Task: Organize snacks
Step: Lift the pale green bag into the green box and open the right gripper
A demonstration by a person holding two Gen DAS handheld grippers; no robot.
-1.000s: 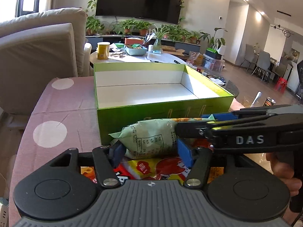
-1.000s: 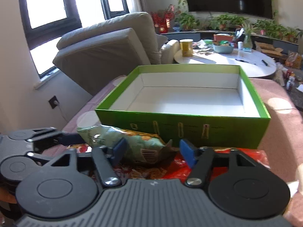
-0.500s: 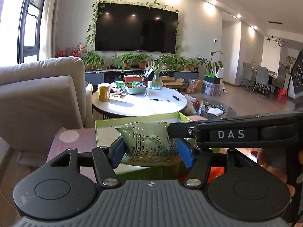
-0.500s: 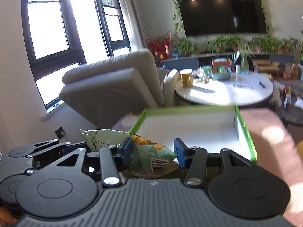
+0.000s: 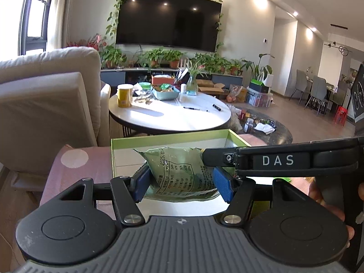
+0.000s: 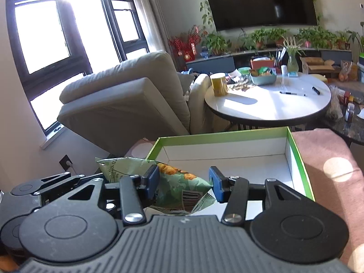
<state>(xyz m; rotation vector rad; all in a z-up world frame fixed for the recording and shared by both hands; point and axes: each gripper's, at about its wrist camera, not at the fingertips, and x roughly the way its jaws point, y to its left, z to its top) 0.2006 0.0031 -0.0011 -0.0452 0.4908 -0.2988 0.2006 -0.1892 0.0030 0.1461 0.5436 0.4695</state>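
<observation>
A pale green snack bag (image 5: pixel 179 173) hangs in the air over the near part of an open green box (image 5: pixel 173 136) with a white inside. My left gripper (image 5: pixel 183 185) is shut on the bag's printed end. The right gripper (image 5: pixel 273 159) reaches in from the right side. In the right wrist view the same bag (image 6: pixel 179 188) sits between the blue pads of my right gripper (image 6: pixel 184 184), which is shut on its barcode end. The left gripper (image 6: pixel 45 186) shows at the lower left. The box (image 6: pixel 227 135) lies just beyond, and nothing shows inside it.
The box rests on a pink cloth with white dots (image 6: pixel 325 159). Behind it stand a round white table (image 5: pixel 168 113) with a yellow can (image 5: pixel 124 95), and a beige armchair (image 6: pixel 127 100) to the left. A person's hand (image 5: pixel 329 195) holds the right gripper.
Both grippers rose and moved forward with the green bag, from the snack pile in front of the box to above it. The right gripper's pads closed onto the bag.
</observation>
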